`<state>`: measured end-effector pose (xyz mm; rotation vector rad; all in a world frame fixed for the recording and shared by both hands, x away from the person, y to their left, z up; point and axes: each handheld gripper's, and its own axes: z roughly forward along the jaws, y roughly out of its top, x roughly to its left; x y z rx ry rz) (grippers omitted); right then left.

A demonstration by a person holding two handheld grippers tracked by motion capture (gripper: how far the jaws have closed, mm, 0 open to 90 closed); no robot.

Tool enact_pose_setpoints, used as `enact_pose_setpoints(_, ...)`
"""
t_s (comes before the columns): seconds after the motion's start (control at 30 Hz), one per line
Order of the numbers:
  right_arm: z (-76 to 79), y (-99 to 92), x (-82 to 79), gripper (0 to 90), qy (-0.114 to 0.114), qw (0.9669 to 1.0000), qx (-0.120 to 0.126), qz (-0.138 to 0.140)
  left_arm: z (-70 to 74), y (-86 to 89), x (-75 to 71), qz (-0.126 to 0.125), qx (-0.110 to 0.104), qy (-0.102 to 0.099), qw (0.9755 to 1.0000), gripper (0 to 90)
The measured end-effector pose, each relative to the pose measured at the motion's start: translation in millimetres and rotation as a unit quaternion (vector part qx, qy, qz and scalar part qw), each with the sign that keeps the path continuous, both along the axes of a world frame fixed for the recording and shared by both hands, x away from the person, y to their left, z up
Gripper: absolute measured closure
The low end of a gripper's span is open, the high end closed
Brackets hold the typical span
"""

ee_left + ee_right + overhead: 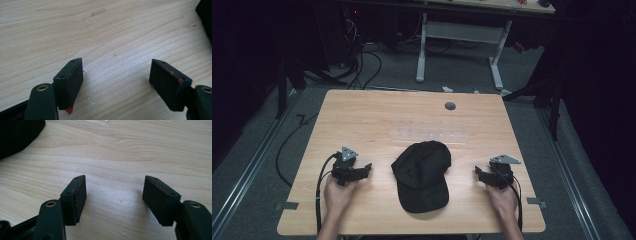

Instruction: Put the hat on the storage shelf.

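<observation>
The black cap [422, 172] lies brim toward the person, crown away.

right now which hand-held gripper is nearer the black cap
Left, narrowly. The left hand-held gripper sits just off the black cap on its left side; the right hand-held gripper sits a little farther off on its right. Both are open, touching nothing.

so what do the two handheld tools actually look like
Both are black two-jaw tools, left and right, each topped by a grey three-cornered plate and trailing a black cable. The jaws are flat rectangular blocks with dark pads; the left tool's carry red marks at their tips. No sleeves are visible on the forearms.
</observation>
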<state>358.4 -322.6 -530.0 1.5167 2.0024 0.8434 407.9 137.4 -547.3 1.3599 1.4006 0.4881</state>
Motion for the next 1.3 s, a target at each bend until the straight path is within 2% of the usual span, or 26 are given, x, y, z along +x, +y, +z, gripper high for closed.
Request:
enact_pose_setpoints(0.27, 0.1, 0.1, -0.4, 40.7, -0.003, 0.9998, 0.007, -0.017, 0.0, 0.0, 0.0, 0.0, 0.0, 0.0, 1.0, 27.6)
enact_pose_setpoints(0.3, 1.0, -0.5, -0.8, 42.5, -0.002, 0.9998, 0.011, -0.019, 0.1, 0.1, 0.0, 0.0, -0.001, 0.0, 1.0, 27.7)
enact_pose_setpoints(0.33, 2.4, -1.9, -1.9, 42.8, 0.003, 0.9995, 0.026, -0.021, 0.1, 0.1, 0.0, 0.0, -0.001, 0.0, 1.0, 28.0)
enact_pose_setpoints(0.4, 3.4, -3.2, -3.0, 42.9, 0.004, 0.9991, 0.037, -0.02, 0.1, 0.1, 0.0, 0.0, -0.002, 0.0, 1.0, 28.0)
enact_pose_setpoints(0.57, 6.6, -2.4, -5.5, 43.3, 0.001, 0.9991, 0.04, -0.014, 0.1, 0.0, 0.0, -0.001, -0.002, 0.0, 1.0, 28.1)
enact_pose_setpoints(0.67, 10.1, -2.0, -8.9, 42.7, -0.012, 0.9985, 0.052, -0.009, 0.1, -0.1, 0.0, 0.0, -0.002, 0.0, 1.0, 28.1)
enact_pose_setpoints(0.77, 16.0, 1.5, -13.9, 37.7, -0.038, 0.9979, 0.052, -0.001, 0.1, -0.1, 0.0, 0.0, -0.002, 0.0, 1.0, 28.1)
enact_pose_setpoints(0.83, 18.2, 4.2, -15.7, 36.9, -0.045, 0.9977, 0.05, 0.006, 0.1, -0.1, 0.0, 0.0, -0.002, 0.0, 1.0, 28.1)
enact_pose_setpoints(0.97, 22.9, 7.9, -17.0, 36.5, -0.04, 0.9973, 0.059, 0.02, 0.1, -0.1, 0.0, 0.0, -0.002, 0.0, 1.0, 28.1)
enact_pose_setpoints(1.07, 27.5, 11.2, -17.4, 36.0, -0.045, 0.9962, 0.068, 0.031, 0.1, -0.1, 0.0, 0.0, -0.002, 0.0, 1.0, 28.1)
enact_pose_setpoints(1.3, 37.9, 17.2, -14.7, 29.4, -0.043, 0.9919, 0.099, 0.066, 0.1, 0.0, 0.0, 0.0, -0.002, 0.0, 1.0, 28.1)
